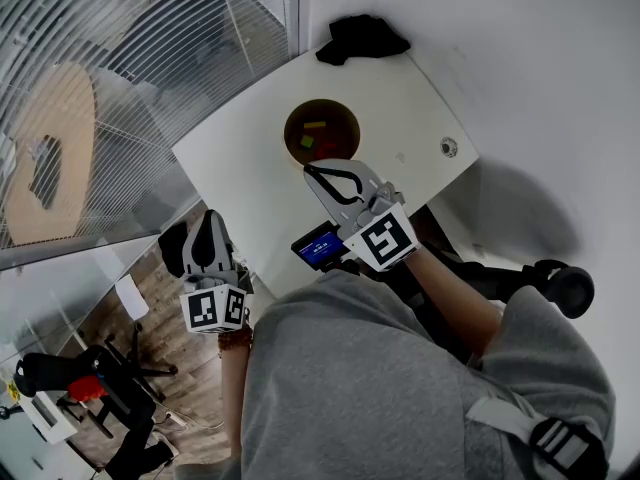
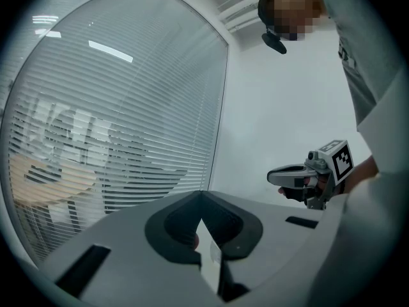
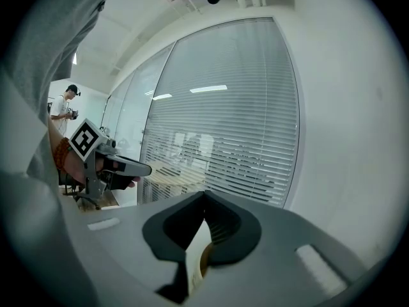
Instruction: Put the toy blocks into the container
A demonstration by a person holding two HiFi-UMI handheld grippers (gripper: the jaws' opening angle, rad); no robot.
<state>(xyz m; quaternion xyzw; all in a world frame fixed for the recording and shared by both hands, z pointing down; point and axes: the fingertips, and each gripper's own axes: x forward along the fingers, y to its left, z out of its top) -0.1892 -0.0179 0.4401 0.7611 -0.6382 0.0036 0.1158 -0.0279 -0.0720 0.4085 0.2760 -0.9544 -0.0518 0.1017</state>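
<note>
A round brown container [image 1: 293,128] stands on the white table [image 1: 400,98]. Inside it lie a yellow block [image 1: 315,125], a green block [image 1: 307,141] and a red block [image 1: 326,150]. My right gripper [image 1: 313,172] hovers just at the container's near rim, shut, with nothing between its jaws. In the right gripper view a sliver of the brown container [image 3: 203,265] shows below the closed jaws. My left gripper [image 1: 210,220] hangs off the table's left edge, over the floor, shut and empty. No loose blocks show on the table.
A black cloth [image 1: 362,36] lies on the table's far corner. A small round fitting [image 1: 448,147] sits near the right edge. A glass wall with blinds [image 1: 150,48] runs along the left. A chair base [image 1: 556,286] stands at the right.
</note>
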